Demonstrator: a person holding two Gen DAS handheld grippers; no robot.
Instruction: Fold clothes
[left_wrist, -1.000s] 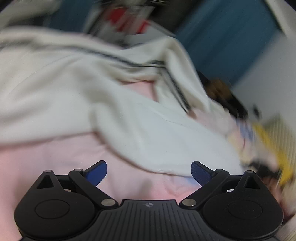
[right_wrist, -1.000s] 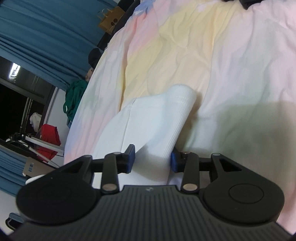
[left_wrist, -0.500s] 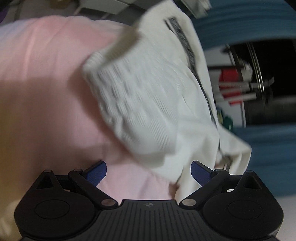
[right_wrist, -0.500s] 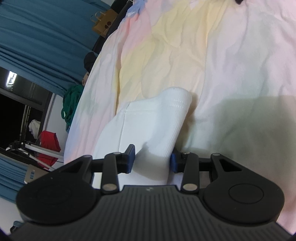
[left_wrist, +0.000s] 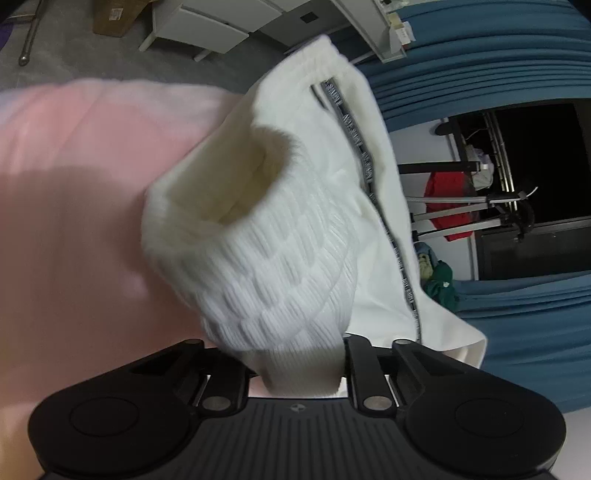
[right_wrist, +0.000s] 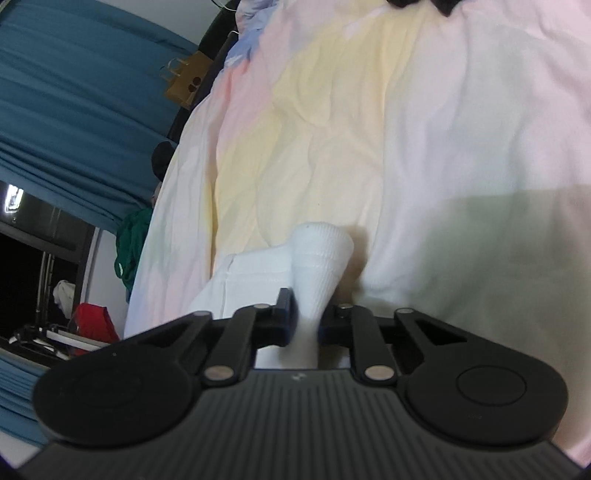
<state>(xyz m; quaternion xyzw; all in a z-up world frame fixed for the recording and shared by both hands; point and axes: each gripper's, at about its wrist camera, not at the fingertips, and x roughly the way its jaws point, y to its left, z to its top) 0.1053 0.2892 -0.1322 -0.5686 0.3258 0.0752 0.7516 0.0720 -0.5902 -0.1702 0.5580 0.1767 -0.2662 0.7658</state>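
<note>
A white garment with ribbed cuffs and a grey side stripe lies on a pastel pink and yellow bedsheet (right_wrist: 424, 129). In the left wrist view my left gripper (left_wrist: 301, 363) is shut on one ribbed cuff (left_wrist: 266, 266), whose opening gapes toward the camera; the striped body (left_wrist: 369, 184) trails off to the right. In the right wrist view my right gripper (right_wrist: 304, 325) is shut on another ribbed cuff (right_wrist: 321, 254), with white cloth (right_wrist: 251, 273) spreading left behind it. The fingertips are hidden by cloth.
The pink sheet (left_wrist: 74, 184) fills the left of the left wrist view. Beyond the bed edge stand blue curtains (right_wrist: 74, 92), a tripod with red cloth (left_wrist: 454, 199), green clothing (right_wrist: 133, 243), a paper bag (right_wrist: 184, 81) and white furniture (left_wrist: 207, 26).
My left gripper swung over the garment and closed on the ribbed cuff; it was open before. My right gripper pinched its cuff tighter, and the cuff now looks narrower.
</note>
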